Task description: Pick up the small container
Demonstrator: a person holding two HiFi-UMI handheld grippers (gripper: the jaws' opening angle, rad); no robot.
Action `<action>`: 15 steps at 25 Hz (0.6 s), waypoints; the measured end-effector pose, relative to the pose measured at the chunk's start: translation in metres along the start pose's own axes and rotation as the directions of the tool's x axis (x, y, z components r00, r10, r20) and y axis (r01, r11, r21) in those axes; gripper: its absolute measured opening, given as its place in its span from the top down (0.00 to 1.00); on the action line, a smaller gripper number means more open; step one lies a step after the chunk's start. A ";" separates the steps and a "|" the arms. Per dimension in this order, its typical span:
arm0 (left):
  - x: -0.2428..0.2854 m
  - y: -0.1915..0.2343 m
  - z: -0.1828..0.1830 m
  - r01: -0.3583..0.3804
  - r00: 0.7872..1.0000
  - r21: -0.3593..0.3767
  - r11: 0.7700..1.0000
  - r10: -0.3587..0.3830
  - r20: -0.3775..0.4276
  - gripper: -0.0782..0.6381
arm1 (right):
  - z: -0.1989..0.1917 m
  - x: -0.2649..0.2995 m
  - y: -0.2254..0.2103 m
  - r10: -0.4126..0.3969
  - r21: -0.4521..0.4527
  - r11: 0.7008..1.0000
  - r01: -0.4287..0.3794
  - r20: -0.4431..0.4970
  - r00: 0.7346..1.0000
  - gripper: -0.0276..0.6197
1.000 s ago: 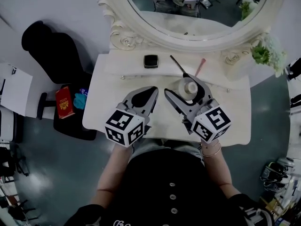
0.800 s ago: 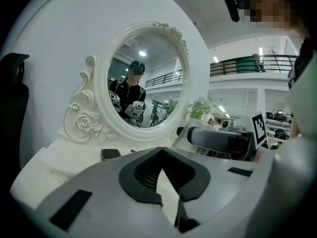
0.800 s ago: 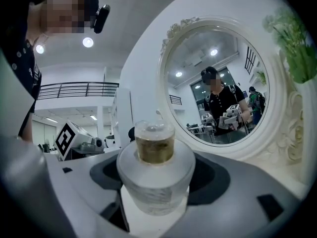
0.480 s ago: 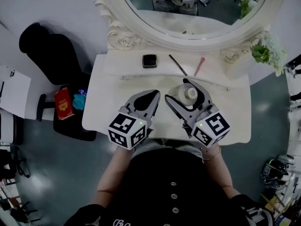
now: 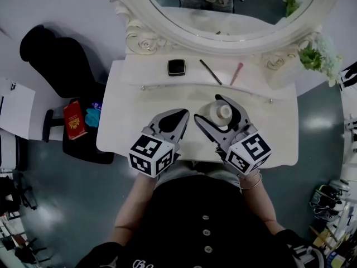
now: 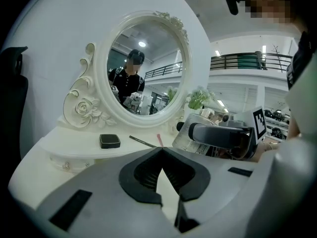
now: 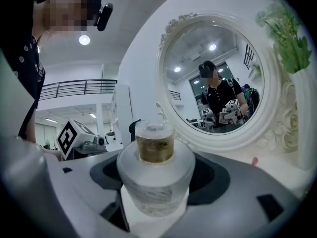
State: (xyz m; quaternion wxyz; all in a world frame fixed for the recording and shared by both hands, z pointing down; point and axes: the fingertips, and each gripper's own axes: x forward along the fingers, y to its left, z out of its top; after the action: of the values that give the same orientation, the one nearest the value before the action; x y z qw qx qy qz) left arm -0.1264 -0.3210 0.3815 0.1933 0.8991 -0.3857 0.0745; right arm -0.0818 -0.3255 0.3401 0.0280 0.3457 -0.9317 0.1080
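Observation:
The small container (image 5: 222, 111), a frosted white jar with a clear cap over amber liquid, sits between the curved jaws of my right gripper (image 5: 215, 109), which is shut on it above the white vanity table (image 5: 125, 124). In the right gripper view the small container (image 7: 155, 175) fills the middle, with the dark pads (image 7: 218, 175) pressed to its sides. My left gripper (image 5: 179, 115) hovers beside it to the left, shut and empty. In the left gripper view its tips (image 6: 161, 152) meet.
On the raised back shelf lie a black compact (image 5: 176, 67), a thin dark pencil (image 5: 211, 72) and a pink stick (image 5: 237, 73). An ornate oval mirror (image 5: 167, 29) stands behind. A vase of flowers (image 5: 315, 57) stands at the right, a black chair (image 5: 56, 60) at the left.
My right gripper has drawn back toward the table's front edge with the small container in it. The left gripper has barely shifted.

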 end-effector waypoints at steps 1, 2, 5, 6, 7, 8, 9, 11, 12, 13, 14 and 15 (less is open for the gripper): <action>0.000 0.000 -0.001 -0.001 1.000 -0.002 1.000 0.001 -0.001 0.87 | -0.002 0.000 0.000 0.001 0.004 1.000 -0.001 -0.002 1.000 0.43; 0.000 0.000 -0.002 -0.002 1.000 -0.006 1.000 0.002 -0.001 0.87 | -0.003 0.000 0.001 0.001 0.008 1.000 0.000 -0.006 1.000 0.43; -0.001 0.003 -0.004 -0.009 1.000 -0.020 1.000 0.009 0.000 0.87 | -0.007 -0.001 0.002 -0.001 0.024 1.000 0.001 -0.015 1.000 0.43; -0.001 0.003 -0.004 -0.012 1.000 -0.022 1.000 0.012 -0.001 0.87 | -0.008 -0.001 0.002 -0.001 0.026 1.000 0.001 -0.017 1.000 0.43; -0.001 0.004 -0.004 -0.013 1.000 -0.023 1.000 0.013 -0.001 0.87 | -0.009 -0.001 0.002 -0.001 0.027 1.000 0.002 -0.019 1.000 0.43; -0.001 0.004 -0.004 -0.015 1.000 -0.023 1.000 0.015 -0.001 0.87 | -0.010 -0.001 0.002 -0.003 0.028 1.000 0.003 -0.021 1.000 0.43; -0.002 0.004 -0.005 -0.016 1.000 -0.024 1.000 0.016 0.000 0.87 | -0.011 -0.001 0.001 -0.004 0.030 1.000 0.004 -0.023 1.000 0.43; -0.002 0.004 -0.005 -0.018 1.000 -0.026 0.999 0.018 0.001 0.87 | -0.012 -0.001 0.000 -0.005 0.036 0.999 0.006 -0.023 1.000 0.43; -0.002 0.003 -0.006 -0.018 1.000 -0.027 0.999 0.018 0.001 0.87 | -0.012 -0.002 0.000 -0.007 0.038 0.999 0.008 -0.023 1.000 0.43; -0.002 0.003 -0.006 -0.017 1.000 -0.028 0.999 0.017 0.001 0.87 | -0.012 -0.002 0.000 -0.009 0.038 0.999 0.010 -0.024 1.000 0.43; -0.003 0.002 -0.006 -0.016 1.000 -0.028 0.999 0.016 0.001 0.87 | -0.012 -0.003 0.000 -0.013 0.037 0.999 0.014 -0.025 1.000 0.43; -0.003 0.001 -0.006 -0.015 1.000 -0.028 0.999 0.015 0.002 0.87 | -0.011 -0.003 0.000 -0.016 0.037 0.999 0.017 -0.025 1.000 0.43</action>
State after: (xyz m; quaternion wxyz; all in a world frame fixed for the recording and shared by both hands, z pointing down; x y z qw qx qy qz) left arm -0.1293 -0.3175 0.3869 0.2050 0.8934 -0.3937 0.0696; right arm -0.0793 -0.3212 0.3510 0.0343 0.3525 -0.9262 0.1293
